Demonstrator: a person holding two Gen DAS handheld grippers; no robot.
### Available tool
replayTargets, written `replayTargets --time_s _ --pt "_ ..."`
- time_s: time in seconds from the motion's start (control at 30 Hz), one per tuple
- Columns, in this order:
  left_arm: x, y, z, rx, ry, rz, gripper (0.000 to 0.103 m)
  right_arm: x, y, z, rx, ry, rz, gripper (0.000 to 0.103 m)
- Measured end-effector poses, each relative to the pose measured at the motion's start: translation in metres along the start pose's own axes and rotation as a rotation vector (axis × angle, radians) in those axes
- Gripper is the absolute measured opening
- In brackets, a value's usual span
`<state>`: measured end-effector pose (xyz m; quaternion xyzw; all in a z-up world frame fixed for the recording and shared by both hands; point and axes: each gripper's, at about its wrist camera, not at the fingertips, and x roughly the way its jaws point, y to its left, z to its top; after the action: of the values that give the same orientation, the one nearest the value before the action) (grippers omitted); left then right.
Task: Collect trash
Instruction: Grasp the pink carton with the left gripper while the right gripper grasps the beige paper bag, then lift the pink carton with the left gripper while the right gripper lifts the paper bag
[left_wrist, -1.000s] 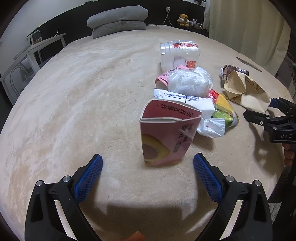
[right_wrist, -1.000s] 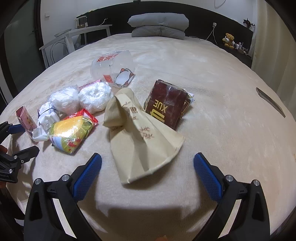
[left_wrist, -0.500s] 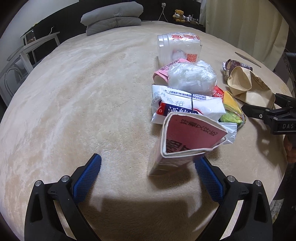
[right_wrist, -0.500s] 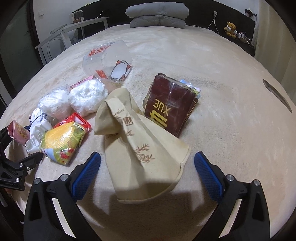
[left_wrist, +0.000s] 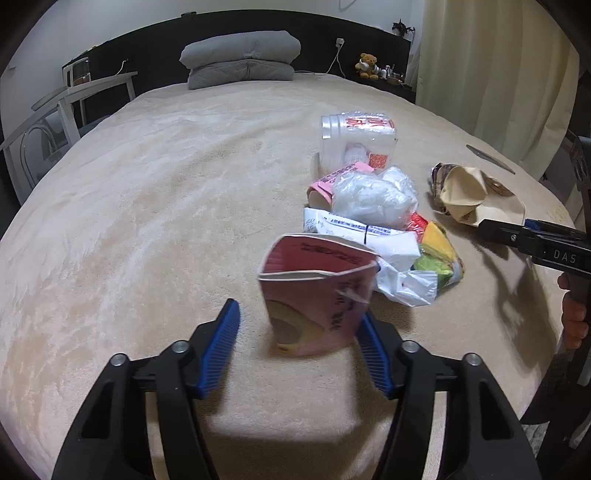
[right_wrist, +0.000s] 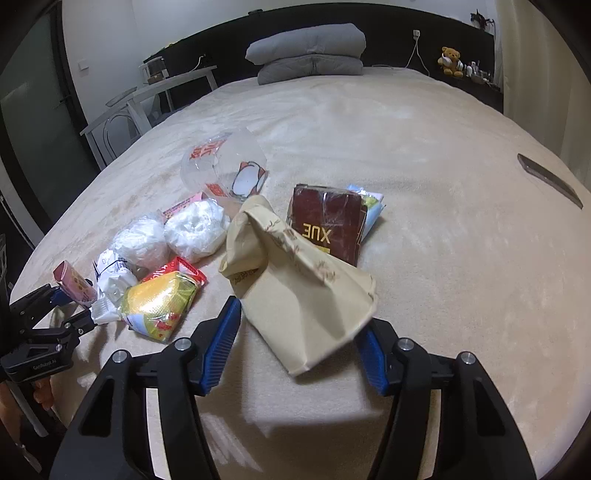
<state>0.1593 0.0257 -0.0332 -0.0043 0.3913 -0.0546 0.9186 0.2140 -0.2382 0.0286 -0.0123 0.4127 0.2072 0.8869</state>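
A beige plush bed cover (left_wrist: 155, 206) fills both wrist views, with trash scattered near its front edge. Nearest in the left view, the left gripper (left_wrist: 299, 343) has its blue-padded jaws closing around an upright pink carton (left_wrist: 317, 295) with an open top; the right pad touches the carton's side, while a gap shows on the left. In the right view, the right gripper (right_wrist: 295, 339) has its jaws closing around the near end of a tan paper bag (right_wrist: 295, 280); the right pad sits against the bag's edge and the left pad stands apart from it.

Just beyond the pink carton lie a crumpled white plastic bag (left_wrist: 402, 284) and a yellow and green snack packet (right_wrist: 159, 302). Behind these sit two wads of clear plastic wrap (right_wrist: 184, 232). A dark red packet marked XUE (right_wrist: 325, 225) lies partly under the tan bag's far end. Further back, a clear plastic jar with red print (left_wrist: 356, 142) lies on its side.

At the far edge of the bed, two grey pillows (right_wrist: 310, 53) are stacked against a black headboard (right_wrist: 221, 48), with a small teddy bear (right_wrist: 451, 61) in the right corner
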Motion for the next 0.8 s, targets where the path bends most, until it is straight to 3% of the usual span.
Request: replayTargets --time_s 0.03,0.1,0.17,0.23,0.57,0.67,0.7,0.8 --pt "-0.002 -0.002 0.0 0.009 -0.008 -0.005 0.045 -0.004 0.002 0.0 -0.01 -0.012 0.001 0.047" --pt "-0.008 -0.006 0.0 0.013 -0.024 -0.006 0.042 -0.009 0.007 -0.003 -0.019 -0.006 0.022 0.024" --pt "-0.013 -0.009 -0.001 0.017 -0.038 -0.01 0.042 -0.011 0.012 -0.007 -0.044 0.003 0.013 0.02" --pt "-0.016 -0.011 -0.003 0.022 -0.045 -0.01 0.041 -0.013 0.016 -0.011 -0.067 0.005 -0.006 0.003" --pt "-0.043 -0.016 -0.019 0.058 -0.06 0.009 0.041 -0.042 0.015 -0.018 -0.063 -0.066 0.052 0.0" --pt "-0.048 -0.013 -0.021 0.057 -0.061 0.014 0.041 -0.039 0.012 -0.022 -0.045 -0.034 0.064 0.001" --pt "-0.049 -0.011 -0.022 0.054 -0.06 0.014 0.041 -0.038 0.011 -0.023 -0.038 -0.023 0.076 0.012" --pt "-0.049 -0.008 -0.022 0.046 -0.057 0.014 0.041 -0.043 0.01 -0.022 -0.032 -0.056 0.088 0.059"
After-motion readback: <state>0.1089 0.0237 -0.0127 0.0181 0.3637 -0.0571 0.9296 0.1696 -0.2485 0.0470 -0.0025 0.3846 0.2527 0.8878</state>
